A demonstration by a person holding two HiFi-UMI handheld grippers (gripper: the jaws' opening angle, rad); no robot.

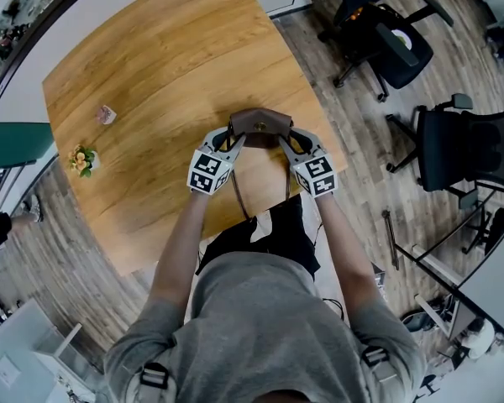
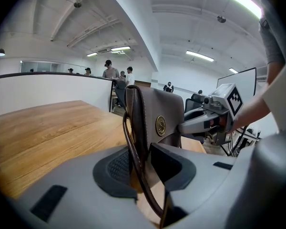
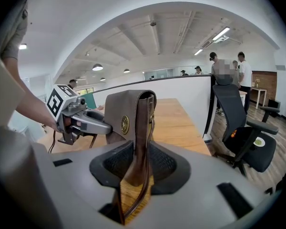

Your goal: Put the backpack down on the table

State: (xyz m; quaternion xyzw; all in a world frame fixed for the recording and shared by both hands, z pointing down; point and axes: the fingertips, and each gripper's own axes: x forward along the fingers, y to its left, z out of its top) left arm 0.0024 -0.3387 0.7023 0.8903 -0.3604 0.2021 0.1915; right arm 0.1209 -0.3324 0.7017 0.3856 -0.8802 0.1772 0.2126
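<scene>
Where the backpack [image 1: 259,127] is: upright on the counter [image 1: 151,65], near the edge closest to you, between your two tools.
Left hand-held gripper [image 1: 233,139]: jaws parted around one end of the bag; a gap shows beside one pad, so you aren't clamping it.
Right hand-held gripper [image 1: 286,141]: the same at the other end, jaws apart, leather between them, no squeeze.
Straps [image 1: 238,193]: trailing off the counter edge toward you.
Done: by the look of it, the bag's weight is on the wood.
To do: draw both tools clear and check it doesn't tip once unsupported.
</scene>
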